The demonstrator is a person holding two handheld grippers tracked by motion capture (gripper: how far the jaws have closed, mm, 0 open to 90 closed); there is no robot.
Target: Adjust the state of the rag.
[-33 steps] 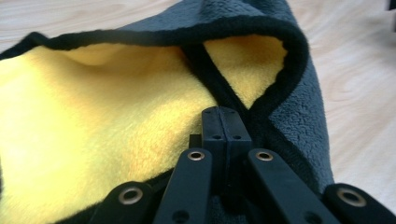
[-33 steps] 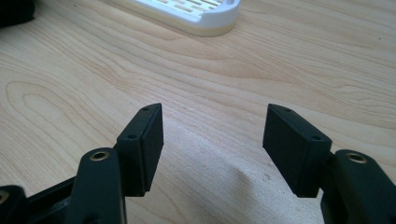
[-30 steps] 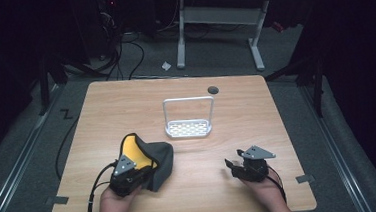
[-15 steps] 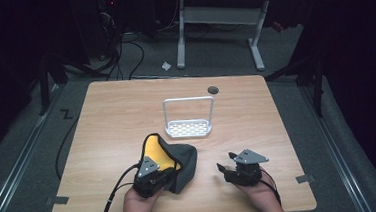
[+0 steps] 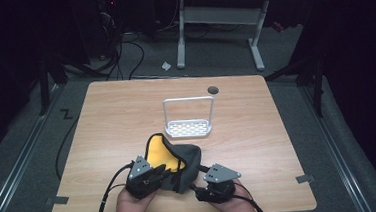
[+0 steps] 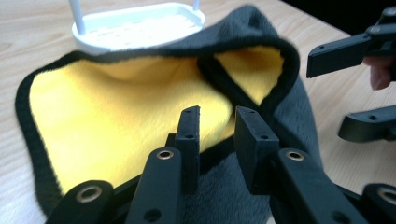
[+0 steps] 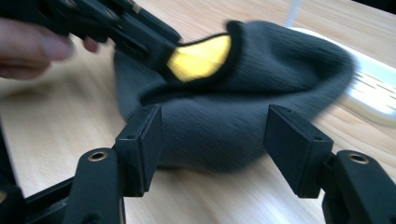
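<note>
Jaws of left gripper (image 6: 217,128), just opening, straddle one grey-yellow cloth (image 5: 172,159) at lower centre; right gripper (image 7: 212,140) gapes wide, empty; one white rack (image 5: 188,128) lies beyond.

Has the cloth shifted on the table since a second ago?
Yes. The cloth has slid to the right along the table's near edge and now lies just in front of the white rack, no longer off to its left.

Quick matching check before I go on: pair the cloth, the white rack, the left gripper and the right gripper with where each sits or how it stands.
1. cloth
2. white rack
3. left gripper
4. right gripper

a. jaws wide, facing the grey bulge
b. beyond the cloth, mid-table
c. crumpled, yellow inside showing
d. jaws just opened, over the cloth's black hem

Pairs: 1-c, 2-b, 3-d, 4-a
</note>
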